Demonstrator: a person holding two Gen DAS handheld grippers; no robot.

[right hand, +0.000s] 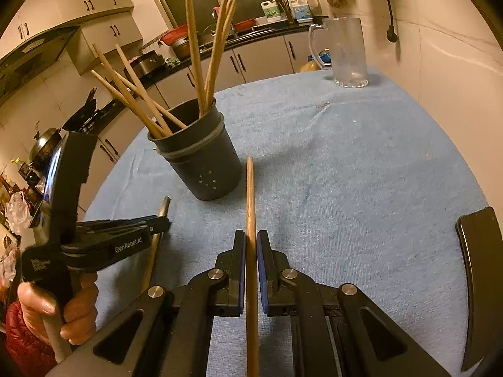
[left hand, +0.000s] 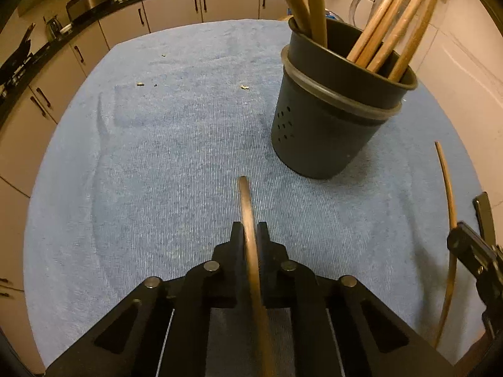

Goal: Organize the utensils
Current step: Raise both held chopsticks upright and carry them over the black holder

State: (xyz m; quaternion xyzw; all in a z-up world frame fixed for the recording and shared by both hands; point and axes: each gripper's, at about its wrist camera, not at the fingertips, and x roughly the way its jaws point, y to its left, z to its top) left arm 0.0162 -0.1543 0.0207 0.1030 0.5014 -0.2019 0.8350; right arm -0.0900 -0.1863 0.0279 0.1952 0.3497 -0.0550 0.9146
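Both grippers angle down over the blue-clothed worktop (right hand: 361, 163) — the left gripper (left hand: 250, 235) pinching one chopstick (left hand: 248, 220), the right gripper (right hand: 251, 245) pinching another chopstick (right hand: 250, 207) — near the dark holder (right hand: 201, 160).

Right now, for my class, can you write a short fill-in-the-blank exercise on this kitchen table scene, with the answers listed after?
1. Each gripper's fingers are shut on one wooden ____.
2. The dark utensil holder stands ____ on the blue towel.
3. The clear plastic ____ sits at the towel's far edge, beyond the right gripper.
4. The chopstick in the left gripper is still ____ the holder.

Missing words: chopstick; upright; pitcher; outside
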